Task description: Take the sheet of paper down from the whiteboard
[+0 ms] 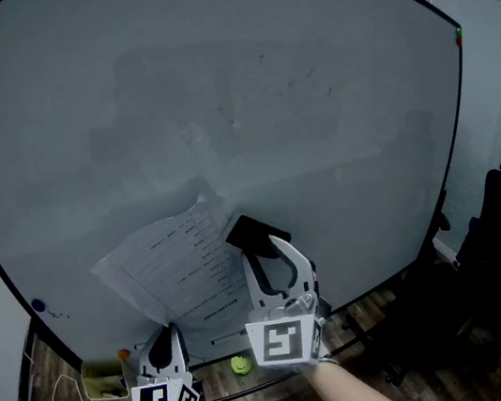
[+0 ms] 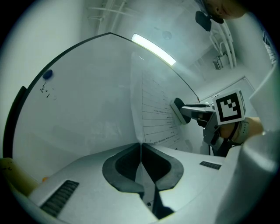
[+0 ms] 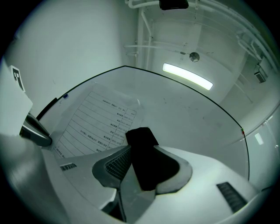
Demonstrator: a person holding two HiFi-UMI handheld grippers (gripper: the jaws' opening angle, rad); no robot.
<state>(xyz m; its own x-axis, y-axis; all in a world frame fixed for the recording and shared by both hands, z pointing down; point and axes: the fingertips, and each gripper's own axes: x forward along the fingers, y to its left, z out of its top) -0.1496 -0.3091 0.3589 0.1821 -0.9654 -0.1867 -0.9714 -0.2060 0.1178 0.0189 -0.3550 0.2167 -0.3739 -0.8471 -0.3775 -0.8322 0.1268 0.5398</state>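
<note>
Left gripper [image 2: 141, 148] pinches the bottom edge of the light, limp sheet [image 1: 180, 264] on the whiteboard [image 1: 216, 105]; right gripper [image 3: 138, 157] clamps a black block [image 3: 140, 136].

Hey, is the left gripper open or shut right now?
Shut. In the left gripper view the left gripper has its jaws together, with the lower edge of the sheet of paper pinched between them.

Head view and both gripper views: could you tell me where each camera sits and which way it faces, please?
Head view: on the person's head, facing the whiteboard; left tongs, right tongs and forearms show.
Left gripper view: on the left tongs, looking along jaws pinching the sheet of paper; right tongs show too.
Right gripper view: on the right tongs, facing the whiteboard past the black block they hold.
Shared: all three show the sheet.
</note>
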